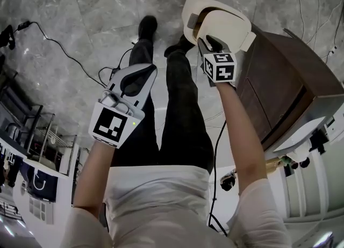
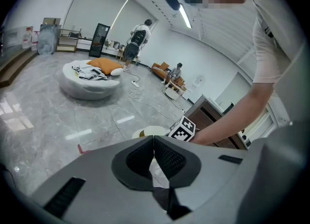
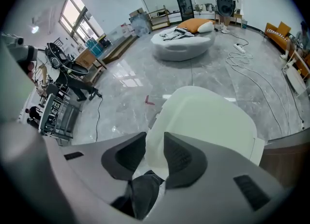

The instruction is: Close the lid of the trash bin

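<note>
The cream trash bin [image 1: 215, 21] stands on the floor beside a brown cabinet, with its lid [image 3: 208, 126] partly lowered. My right gripper [image 1: 210, 42] reaches down to the lid's near rim. In the right gripper view that rim fills the gap between the pads, and the right gripper [image 3: 155, 145] is shut on it. My left gripper [image 1: 133, 80] hangs over the floor to the left of the person's legs, well away from the bin. Its tips meet, so the left gripper [image 2: 154, 140] is shut on nothing. The bin [image 2: 150, 132] shows past it.
The brown cabinet [image 1: 285, 80] stands tight against the bin's right side. The person's legs [image 1: 177, 102] stand just in front of the bin. Cables [image 1: 54, 40] trail over the marble floor. A round white cushion [image 3: 181, 43] lies far off, and a metal rack [image 1: 32, 129] stands at left.
</note>
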### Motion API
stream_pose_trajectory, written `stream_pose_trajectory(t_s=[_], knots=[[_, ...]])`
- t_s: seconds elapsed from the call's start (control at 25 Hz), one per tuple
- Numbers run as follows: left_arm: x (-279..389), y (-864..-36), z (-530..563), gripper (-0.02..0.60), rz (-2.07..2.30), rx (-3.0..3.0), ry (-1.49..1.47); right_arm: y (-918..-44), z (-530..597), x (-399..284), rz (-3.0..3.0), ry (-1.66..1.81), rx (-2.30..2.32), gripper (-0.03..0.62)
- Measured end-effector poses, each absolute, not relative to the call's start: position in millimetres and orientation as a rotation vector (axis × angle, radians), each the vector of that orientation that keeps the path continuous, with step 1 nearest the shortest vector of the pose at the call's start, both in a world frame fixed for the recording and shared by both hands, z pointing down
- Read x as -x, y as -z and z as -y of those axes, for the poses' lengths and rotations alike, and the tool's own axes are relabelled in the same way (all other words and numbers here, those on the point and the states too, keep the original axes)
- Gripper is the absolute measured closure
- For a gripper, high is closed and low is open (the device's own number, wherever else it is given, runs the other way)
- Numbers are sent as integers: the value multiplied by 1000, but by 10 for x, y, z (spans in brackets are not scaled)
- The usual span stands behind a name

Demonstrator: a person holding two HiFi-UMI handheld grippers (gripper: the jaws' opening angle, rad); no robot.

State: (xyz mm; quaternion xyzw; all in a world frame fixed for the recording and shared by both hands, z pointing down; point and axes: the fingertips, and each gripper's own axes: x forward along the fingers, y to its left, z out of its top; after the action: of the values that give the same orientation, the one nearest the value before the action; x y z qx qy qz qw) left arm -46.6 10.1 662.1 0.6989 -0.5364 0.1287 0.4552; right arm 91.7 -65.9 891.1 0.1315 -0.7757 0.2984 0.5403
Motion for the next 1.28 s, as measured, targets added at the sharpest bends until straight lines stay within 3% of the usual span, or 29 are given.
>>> stream_pose_trajectory(t_s=[1.28], knots=[[665,-6893,-196,564,1321,-1684,-301,-9399,630,-859,1716,-734,-389,507]])
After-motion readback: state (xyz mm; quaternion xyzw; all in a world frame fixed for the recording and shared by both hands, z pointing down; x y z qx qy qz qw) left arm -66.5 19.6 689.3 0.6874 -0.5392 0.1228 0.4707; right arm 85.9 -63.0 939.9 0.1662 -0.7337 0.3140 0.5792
